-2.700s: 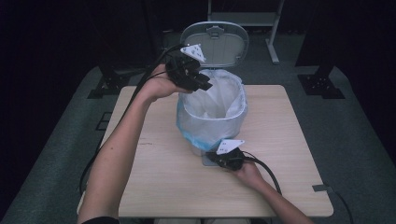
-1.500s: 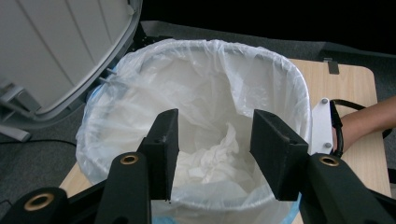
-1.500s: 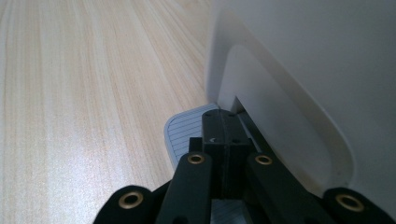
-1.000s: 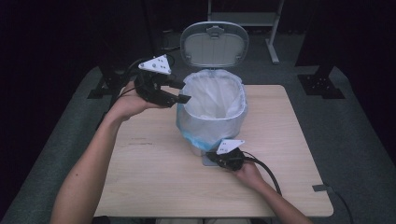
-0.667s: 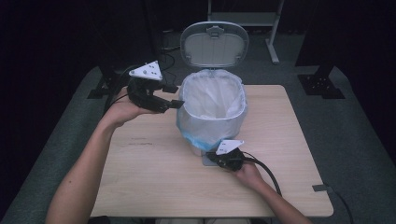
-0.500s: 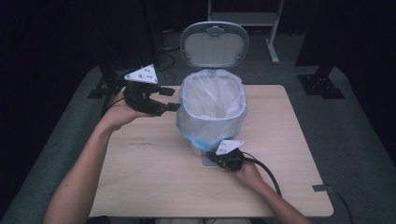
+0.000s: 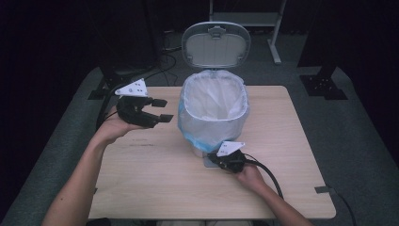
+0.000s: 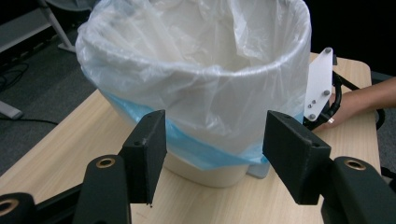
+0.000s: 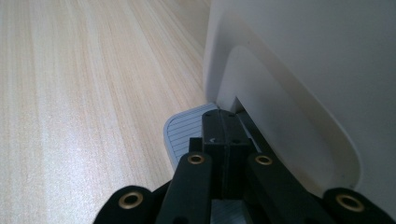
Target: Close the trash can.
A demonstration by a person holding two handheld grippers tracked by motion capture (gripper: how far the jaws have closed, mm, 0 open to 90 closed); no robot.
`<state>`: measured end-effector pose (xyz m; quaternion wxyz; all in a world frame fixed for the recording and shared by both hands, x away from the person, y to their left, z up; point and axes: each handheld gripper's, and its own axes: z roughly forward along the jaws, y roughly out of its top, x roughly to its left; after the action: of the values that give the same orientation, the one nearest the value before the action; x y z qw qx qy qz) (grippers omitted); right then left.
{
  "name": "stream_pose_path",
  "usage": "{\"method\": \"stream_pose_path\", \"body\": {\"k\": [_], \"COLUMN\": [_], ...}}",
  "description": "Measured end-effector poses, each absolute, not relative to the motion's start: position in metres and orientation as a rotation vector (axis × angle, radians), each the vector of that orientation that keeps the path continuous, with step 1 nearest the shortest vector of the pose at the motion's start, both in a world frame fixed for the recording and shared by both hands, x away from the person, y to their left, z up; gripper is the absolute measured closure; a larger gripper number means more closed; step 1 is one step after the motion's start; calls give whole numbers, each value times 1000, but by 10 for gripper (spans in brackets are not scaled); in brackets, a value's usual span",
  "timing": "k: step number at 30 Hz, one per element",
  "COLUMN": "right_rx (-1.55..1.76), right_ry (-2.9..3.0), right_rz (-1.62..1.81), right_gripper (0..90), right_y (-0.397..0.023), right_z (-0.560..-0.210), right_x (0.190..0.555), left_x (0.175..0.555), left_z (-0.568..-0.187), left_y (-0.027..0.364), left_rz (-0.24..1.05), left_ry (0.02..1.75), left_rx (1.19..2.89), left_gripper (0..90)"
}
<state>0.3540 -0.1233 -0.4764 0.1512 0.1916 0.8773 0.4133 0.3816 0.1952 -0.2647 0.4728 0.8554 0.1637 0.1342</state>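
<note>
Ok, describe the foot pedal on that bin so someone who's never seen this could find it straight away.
Start at the wooden table and the white bin lined with a plastic bag, its lid standing open. At the bin's base, on the person's side, the pedal sticks out flat: a small grey ribbed tab under the right tool, whose jaws are closed.

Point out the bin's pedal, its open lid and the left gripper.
pedal (image 9: 187, 128), right gripper view, on its ribbed grey surface left of the jaws.
lid (image 7: 215, 44), high view, on the middle of its raised inner face.
left gripper (image 7: 162, 109), high view, midway between its parted jaw tips.
</note>
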Motion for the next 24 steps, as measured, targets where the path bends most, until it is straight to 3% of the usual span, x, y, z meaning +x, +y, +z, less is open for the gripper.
{"method": "stream_pose_path", "body": {"k": [24], "right_rx": [609], "right_ry": [2532], "right_rz": [1152], "right_gripper": [869], "right_y": [-135], "right_z": [-471], "right_x": [347], "left_x": [375], "left_z": [-302], "left_y": [221], "left_rz": [321], "left_ry": [463], "left_rx": [2081], "left_gripper": [373]}}
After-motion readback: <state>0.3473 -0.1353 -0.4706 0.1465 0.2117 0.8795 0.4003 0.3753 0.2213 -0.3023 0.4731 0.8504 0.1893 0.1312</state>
